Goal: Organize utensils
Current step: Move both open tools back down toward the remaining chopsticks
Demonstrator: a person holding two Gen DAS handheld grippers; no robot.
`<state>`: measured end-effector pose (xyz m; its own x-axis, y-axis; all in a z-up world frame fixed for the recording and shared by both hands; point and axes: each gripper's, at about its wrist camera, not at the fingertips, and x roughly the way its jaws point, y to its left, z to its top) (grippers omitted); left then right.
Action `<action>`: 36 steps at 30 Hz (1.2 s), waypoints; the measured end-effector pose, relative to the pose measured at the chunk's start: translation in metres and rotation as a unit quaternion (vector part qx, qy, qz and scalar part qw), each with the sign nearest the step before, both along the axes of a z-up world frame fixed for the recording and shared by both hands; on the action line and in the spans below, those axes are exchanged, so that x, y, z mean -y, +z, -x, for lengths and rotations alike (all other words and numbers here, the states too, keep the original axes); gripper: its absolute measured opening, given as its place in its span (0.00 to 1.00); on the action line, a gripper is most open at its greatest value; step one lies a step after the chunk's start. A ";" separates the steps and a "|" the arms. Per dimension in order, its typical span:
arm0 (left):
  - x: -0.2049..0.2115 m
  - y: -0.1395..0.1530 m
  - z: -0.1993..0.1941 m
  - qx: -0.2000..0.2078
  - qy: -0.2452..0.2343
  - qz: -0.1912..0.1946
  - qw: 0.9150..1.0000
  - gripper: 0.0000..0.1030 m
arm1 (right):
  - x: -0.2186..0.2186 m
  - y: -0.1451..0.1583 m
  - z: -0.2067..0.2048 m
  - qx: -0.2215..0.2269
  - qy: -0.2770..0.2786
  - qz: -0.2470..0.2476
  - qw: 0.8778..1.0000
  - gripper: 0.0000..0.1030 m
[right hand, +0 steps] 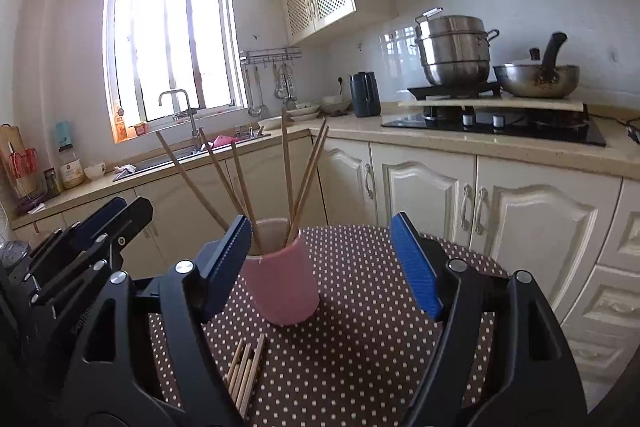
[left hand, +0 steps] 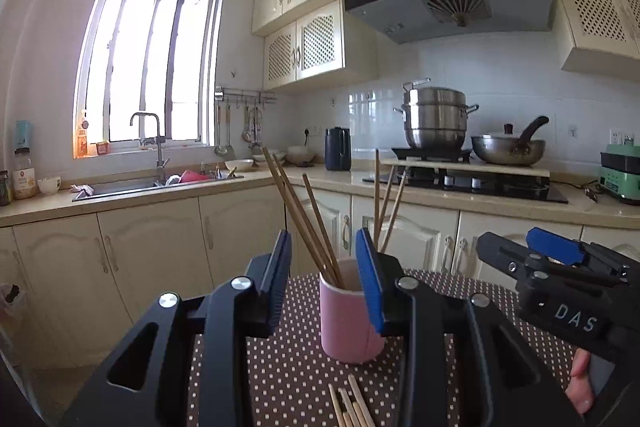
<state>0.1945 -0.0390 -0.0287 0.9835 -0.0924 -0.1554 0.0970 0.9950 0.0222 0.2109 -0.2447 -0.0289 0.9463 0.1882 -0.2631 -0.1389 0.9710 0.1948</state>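
- Pink cup (left hand: 352, 323) stands upright on the polka-dot tabletop (right hand: 360, 347), holding six wooden chopsticks (right hand: 288, 179) that fan outward.
- Loose chopsticks (right hand: 246, 371) lie flat on the tabletop, near the cup's front.
- Left gripper (left hand: 324, 267): jaws released, flanking the cup rim, gripping nothing.
- Right gripper (right hand: 320, 259): jaws released wide, empty, just before the cup.

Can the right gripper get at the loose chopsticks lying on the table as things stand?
Probably yes: the right gripper is open and empty, and the loose chopsticks lie uncovered on the dotted tablecloth, just in front of the pink cup.
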 end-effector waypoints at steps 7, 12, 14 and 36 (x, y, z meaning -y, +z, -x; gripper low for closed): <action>-0.006 -0.018 0.007 -0.063 -0.001 0.001 0.998 0.32 | 0.007 -0.021 0.007 -0.058 0.006 -0.011 0.998 0.73; -0.015 -0.031 0.009 -0.111 -0.002 0.007 0.994 0.32 | 0.003 -0.035 0.008 -0.097 0.018 -0.013 0.995 0.75; -0.020 -0.035 0.009 -0.123 -0.002 0.017 0.992 0.32 | -0.001 -0.042 0.008 -0.114 0.023 -0.011 0.993 0.76; -0.046 -0.089 0.010 -0.251 0.006 0.048 0.967 0.52 | -0.045 -0.102 -0.013 -0.254 0.060 0.047 0.964 0.81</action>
<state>0.1842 0.0066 -0.1179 0.7875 -0.1187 -0.6047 0.0599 0.9914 -0.1165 0.2241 -0.2000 -0.1308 0.6631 0.2413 -0.7086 -0.1623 0.9704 0.1786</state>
